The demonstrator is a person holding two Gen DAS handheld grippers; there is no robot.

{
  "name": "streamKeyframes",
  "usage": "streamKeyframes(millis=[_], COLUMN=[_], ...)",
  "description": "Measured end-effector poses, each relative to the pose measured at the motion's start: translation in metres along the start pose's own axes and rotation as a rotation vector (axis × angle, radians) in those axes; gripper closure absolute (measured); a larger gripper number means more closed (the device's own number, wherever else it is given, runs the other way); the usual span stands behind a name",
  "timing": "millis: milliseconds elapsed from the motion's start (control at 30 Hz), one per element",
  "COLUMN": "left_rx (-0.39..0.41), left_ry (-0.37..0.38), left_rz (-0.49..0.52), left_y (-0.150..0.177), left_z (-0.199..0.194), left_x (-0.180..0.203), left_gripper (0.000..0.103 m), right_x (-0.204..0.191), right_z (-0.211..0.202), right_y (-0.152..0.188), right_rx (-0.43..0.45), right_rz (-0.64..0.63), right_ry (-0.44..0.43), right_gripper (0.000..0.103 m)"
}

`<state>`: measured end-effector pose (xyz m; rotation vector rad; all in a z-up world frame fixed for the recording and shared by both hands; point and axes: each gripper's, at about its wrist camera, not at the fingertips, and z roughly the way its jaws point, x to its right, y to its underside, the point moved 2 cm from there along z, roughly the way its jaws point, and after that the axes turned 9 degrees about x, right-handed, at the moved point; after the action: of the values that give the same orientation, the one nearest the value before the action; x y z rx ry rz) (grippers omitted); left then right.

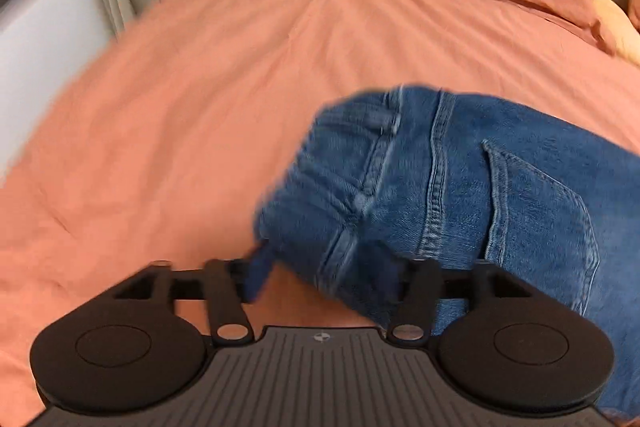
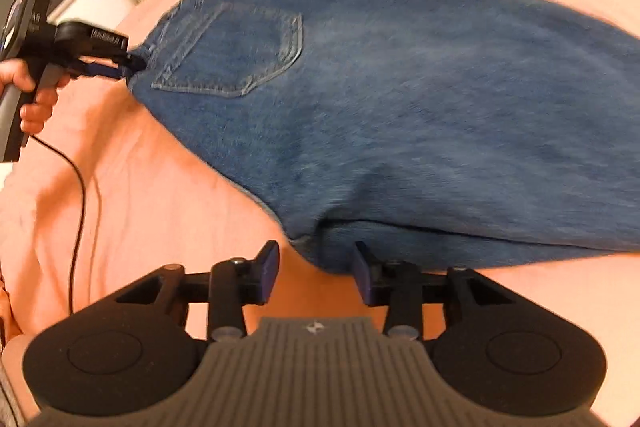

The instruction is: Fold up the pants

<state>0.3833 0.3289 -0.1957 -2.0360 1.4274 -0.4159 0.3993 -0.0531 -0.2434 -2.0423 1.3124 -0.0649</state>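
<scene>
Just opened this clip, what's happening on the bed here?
A person with a gripper in each hand is working on blue jeans lying on an orange bed cover. The left gripper has the waistband between its jaws; whether it is clamped is unclear. The right gripper is open at the near edge, not gripping.
</scene>
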Motion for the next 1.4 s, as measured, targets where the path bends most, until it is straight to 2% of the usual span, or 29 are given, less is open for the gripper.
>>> streamKeyframes(millis=[67,133,233,367,433,500,667,733,800,967,1100,1267,1333,1367,1400], left_rx=[0.033,0.053,0.063,0.046,0.034,0.011,-0.028,-0.049,-0.063,-0.101,-0.137,-0.182,-0.189,-0.19,-0.192], left_ry=[-0.027,-0.022,0.04,0.161,0.199,0.232,0.255,0.269,0.289,0.358,0.345,0.324,0.317,0.314,0.312], left_rz=[0.043,0.063,0.073,0.116,0.163,0.208,0.276,0.299,0.32,0.384,0.403,0.39,0.385,0.384,0.383], left_y=[-0.003,-0.006,-0.007,-0.001,0.006,0.012,0.028,0.032,0.038,0.055,0.064,0.074,0.076,0.077,0.078], left_z=[-0.014,-0.028,-0.047,-0.066,-0.068,-0.068,-0.062,-0.059,-0.058,-0.07,-0.066,-0.051,-0.048,-0.047,-0.046], left_x=[0.008,0.016,0.037,0.076,0.099,0.124,0.174,0.188,0.201,0.226,0.242,0.251,0.254,0.254,0.254], left_gripper=[0.029,0.029,0.032,0.033,0.038,0.039,0.041,0.05,0.052,0.052,0.053,0.055,0.055,0.055,0.056], right_x=[0.015,0.04,0.091,0.174,0.217,0.256,0.343,0.375,0.408,0.47,0.5,0.518,0.522,0.525,0.523], right_z=[-0.017,-0.04,-0.08,-0.137,-0.167,-0.195,-0.256,-0.275,-0.29,-0.286,-0.268,-0.244,-0.241,-0.243,-0.246], right_y=[-0.001,-0.002,-0.001,0.0,0.002,0.003,0.009,0.011,0.016,0.021,0.028,0.03,0.031,0.032,0.028], right_rx=[0.028,0.061,0.098,0.145,0.167,0.195,0.263,0.285,0.314,0.334,0.352,0.335,0.338,0.33,0.331], right_rz=[0.006,0.044,0.126,0.261,0.336,0.405,0.546,0.592,0.633,0.748,0.842,0.907,0.935,0.926,0.907], right_ry=[0.022,0.052,0.123,0.27,0.342,0.411,0.537,0.578,0.612,0.633,0.57,0.55,0.533,0.542,0.539], right_gripper=[0.065,0.065,0.065,0.065,0.065,0.065,0.065,0.065,0.065,0.067,0.075,0.075,0.084,0.094,0.097])
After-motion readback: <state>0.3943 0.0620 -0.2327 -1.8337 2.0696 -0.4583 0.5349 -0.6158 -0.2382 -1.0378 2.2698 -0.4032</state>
